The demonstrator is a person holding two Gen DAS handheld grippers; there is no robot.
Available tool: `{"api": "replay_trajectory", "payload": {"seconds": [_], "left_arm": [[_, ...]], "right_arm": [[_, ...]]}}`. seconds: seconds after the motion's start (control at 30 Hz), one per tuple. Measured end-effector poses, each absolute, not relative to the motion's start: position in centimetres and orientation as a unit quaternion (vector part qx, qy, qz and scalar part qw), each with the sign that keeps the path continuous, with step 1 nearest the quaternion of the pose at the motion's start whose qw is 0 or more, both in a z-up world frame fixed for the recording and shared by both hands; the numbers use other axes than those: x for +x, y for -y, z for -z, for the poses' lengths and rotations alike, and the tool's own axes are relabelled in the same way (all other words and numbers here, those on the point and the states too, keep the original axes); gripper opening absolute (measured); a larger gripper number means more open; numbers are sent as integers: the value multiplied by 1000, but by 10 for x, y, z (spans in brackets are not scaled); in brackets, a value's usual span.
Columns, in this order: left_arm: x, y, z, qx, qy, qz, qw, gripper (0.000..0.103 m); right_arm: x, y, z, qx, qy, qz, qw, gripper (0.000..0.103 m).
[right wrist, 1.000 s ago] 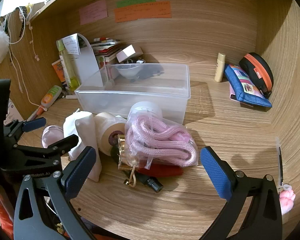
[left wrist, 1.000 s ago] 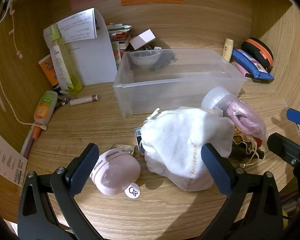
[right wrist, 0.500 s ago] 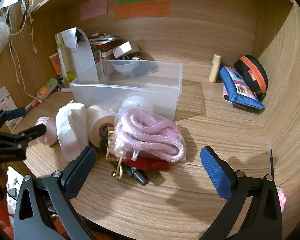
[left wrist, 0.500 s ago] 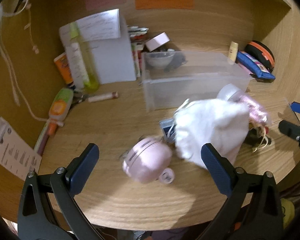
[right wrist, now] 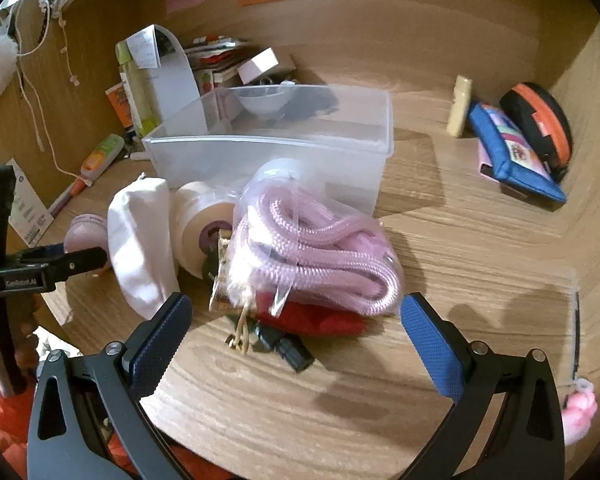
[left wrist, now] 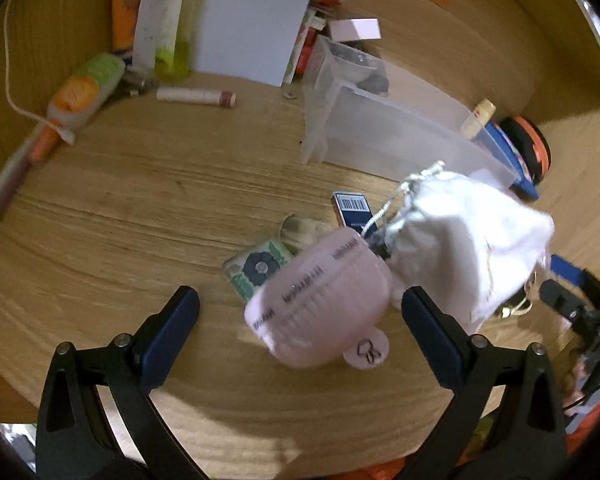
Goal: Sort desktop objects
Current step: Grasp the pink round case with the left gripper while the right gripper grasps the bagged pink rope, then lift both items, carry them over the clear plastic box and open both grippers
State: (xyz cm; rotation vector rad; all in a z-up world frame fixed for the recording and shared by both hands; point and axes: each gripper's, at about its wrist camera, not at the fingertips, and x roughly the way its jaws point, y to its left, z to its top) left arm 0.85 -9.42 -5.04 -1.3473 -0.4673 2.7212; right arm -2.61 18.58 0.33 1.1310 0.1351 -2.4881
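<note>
A pink round case (left wrist: 320, 300) lies on the wooden desk between the open jaws of my left gripper (left wrist: 300, 316), which is empty. A white drawstring pouch (left wrist: 468, 240) lies to its right, with a blue box (left wrist: 352, 208) and a floral packet (left wrist: 256, 272) behind. My right gripper (right wrist: 296, 332) is open and empty, just in front of a bag of pink rope (right wrist: 316, 240), a red item (right wrist: 312, 320) and a tape roll (right wrist: 204, 228). The clear plastic bin (right wrist: 276, 152) stands behind the pile and also shows in the left wrist view (left wrist: 384, 136).
A blue pouch (right wrist: 516, 156), a black-orange case (right wrist: 540, 120) and a cream tube (right wrist: 460, 106) lie at the back right. Bottles, papers and books (left wrist: 220, 20) crowd the back left, with a lip-balm tube (left wrist: 196, 96) and a green-orange tube (left wrist: 80, 92). The desk's front edge is close.
My left gripper has swung left and come closer, so the pink case now lies between its jaws. My right gripper has moved a little nearer the rope bag.
</note>
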Motion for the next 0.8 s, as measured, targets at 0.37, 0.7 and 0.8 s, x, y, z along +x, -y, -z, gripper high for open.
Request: {"api": "replay_trajectory", "payload": {"seconds": [0.37, 0.7, 0.8], "left_arm": [[-1, 75, 48, -430, 96, -898, 20, 70], [-4, 73, 48, -423, 79, -903, 7, 62], [-4, 75, 41, -416, 82, -906, 2, 62]], "right_arm": [[-56, -179, 2, 413, -52, 886, 205, 96], [-67, -170, 3, 415, -70, 877, 231, 68], [-64, -171, 0, 411, -74, 878, 235, 59]]}}
